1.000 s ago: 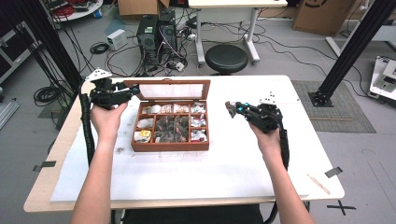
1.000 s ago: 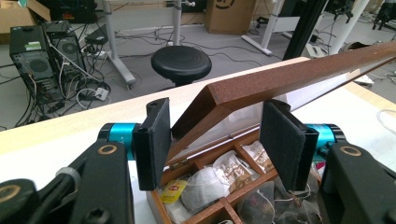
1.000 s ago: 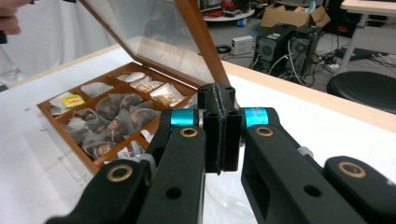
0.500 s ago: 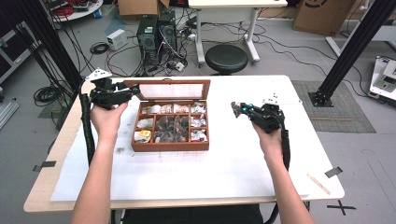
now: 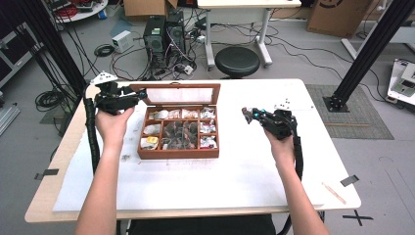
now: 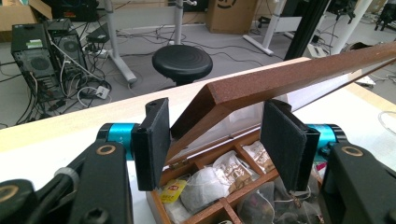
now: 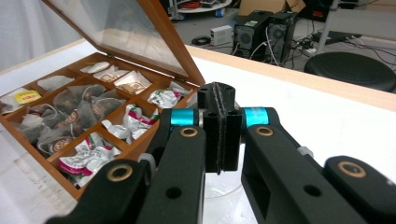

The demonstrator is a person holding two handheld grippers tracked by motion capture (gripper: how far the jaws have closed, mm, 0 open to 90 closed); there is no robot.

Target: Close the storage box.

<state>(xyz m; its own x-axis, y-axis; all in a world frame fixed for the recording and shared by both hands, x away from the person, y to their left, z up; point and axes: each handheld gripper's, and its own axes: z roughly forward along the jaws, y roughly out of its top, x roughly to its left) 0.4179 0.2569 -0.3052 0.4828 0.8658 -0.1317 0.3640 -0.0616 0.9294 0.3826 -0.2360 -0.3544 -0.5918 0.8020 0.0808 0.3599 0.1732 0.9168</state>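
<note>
Box: wooden tea box, reddish-brown, near the table's middle, a bit toward 11 o'clock from centre; divided into small compartments.
Lid: glass-paned lid in a wooden frame, hinged along the 12 o'clock side, propped open and tilted back; white tabletop visible through the pane.
Contents: tea bags, mostly see-through pyramid bags with dark leaves in the middle compartments, foil and paper sachets along the sides; one yellow-tagged sachet at the 9 o'clock edge.
Writing: red-and-green print on the sachets closest in the right gripper view, too small to read; same for the yellow tag.
Left gripper: left gripper at the lid's 9 o'clock corner, jaws parted on either side of the frame's corner, pads apart from the wood, not pressing it.
Right gripper: right gripper at 3 o'clock of the box, well apart from it, hovering over bare table, jaws clenched together, nothing in between.
Table: white table with a pale wood rim.
Room to move: wide bare stretch from 3 to 6 o'clock of the box; box itself sits well in from every edge.
Beyond the 12 o'clock edge: black stool, computer towers, loose cables on the floor.
</note>
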